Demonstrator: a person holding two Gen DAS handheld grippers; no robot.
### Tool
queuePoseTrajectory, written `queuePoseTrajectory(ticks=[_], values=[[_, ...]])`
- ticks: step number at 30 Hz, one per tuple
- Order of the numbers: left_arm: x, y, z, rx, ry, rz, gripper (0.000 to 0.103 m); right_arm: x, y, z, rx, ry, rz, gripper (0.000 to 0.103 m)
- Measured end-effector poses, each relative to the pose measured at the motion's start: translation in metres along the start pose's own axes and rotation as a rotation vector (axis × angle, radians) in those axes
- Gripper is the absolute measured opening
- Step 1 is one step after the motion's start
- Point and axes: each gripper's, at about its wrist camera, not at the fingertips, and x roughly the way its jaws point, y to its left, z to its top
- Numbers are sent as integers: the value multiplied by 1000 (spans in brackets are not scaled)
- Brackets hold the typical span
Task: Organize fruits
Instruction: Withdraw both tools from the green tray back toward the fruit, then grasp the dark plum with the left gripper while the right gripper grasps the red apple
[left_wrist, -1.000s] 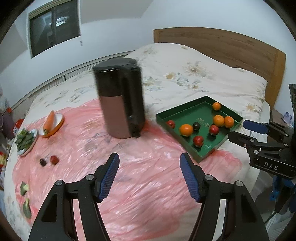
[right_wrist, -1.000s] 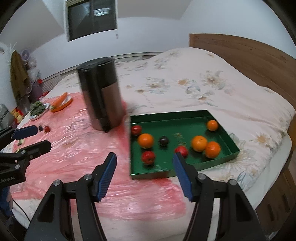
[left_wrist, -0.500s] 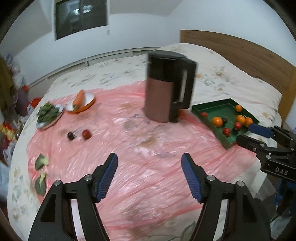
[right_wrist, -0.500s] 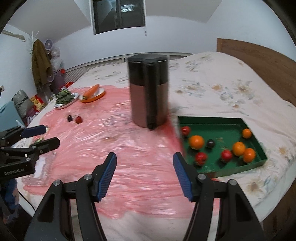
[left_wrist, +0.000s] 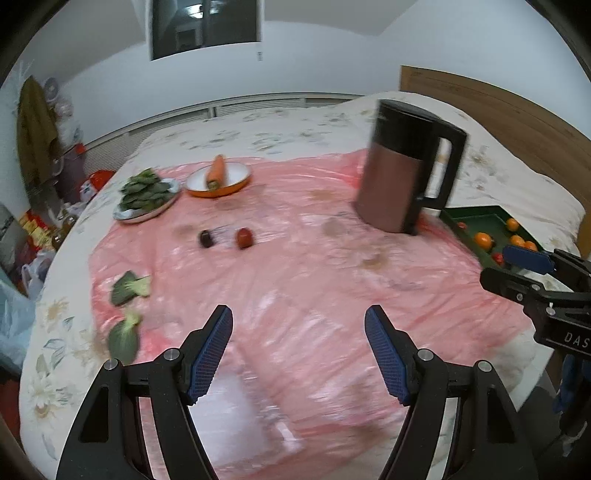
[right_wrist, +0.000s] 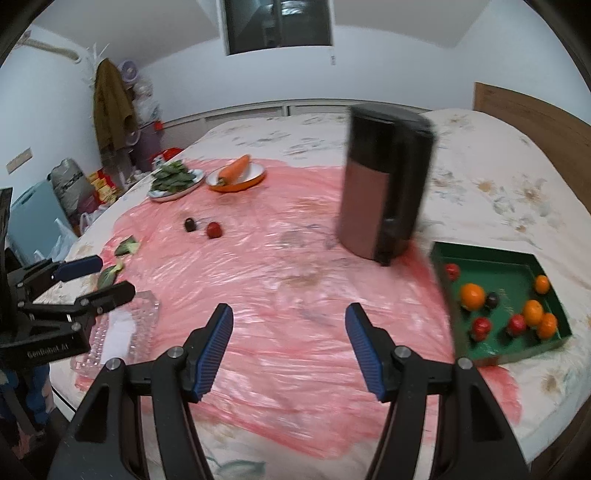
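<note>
Both views have swung left since the earlier frames, bringing the loose red fruit (left_wrist: 244, 237) and dark fruit (left_wrist: 205, 238) near centre. The left gripper (left_wrist: 298, 355) and right gripper (right_wrist: 288, 347) are released, holding nothing. Only the right view shows the whole green tray (right_wrist: 517, 254) with eight fruits and the clear tray (right_wrist: 144, 314). One kettle (left_wrist: 402, 177), two plates.

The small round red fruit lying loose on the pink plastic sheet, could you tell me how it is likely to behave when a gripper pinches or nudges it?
The small round red fruit will probably roll if nudged, being round and resting loose on the smooth pink plastic sheet. The soft bed underneath may let it sink or shift under pressure. Its glossy skin suggests it could slip between the pads, so a centred pinch seems wise.
</note>
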Motion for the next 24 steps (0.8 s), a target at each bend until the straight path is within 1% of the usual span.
queuePoseTrajectory(ticks=[4, 8, 14, 18, 20, 24], values=[[2, 30, -5, -18, 10, 28, 69, 20, 26, 5, -32, 19, 39, 96], [9, 56, -8, -28, 23, 53, 69, 38, 44, 10, -52, 37, 73, 96], [31, 93, -6, -53, 50, 65, 69, 72, 67, 20, -81, 66, 119, 96], [49, 110, 2, -50, 63, 51, 68, 96, 80, 31, -97, 79, 143, 96], [62, 119, 10, -49, 70, 32, 68, 110, 87, 38, -107, 85, 161, 96], [86, 133, 23, -54, 83, -2, 64, 136, 99, 52, -133, 93, 188, 96]])
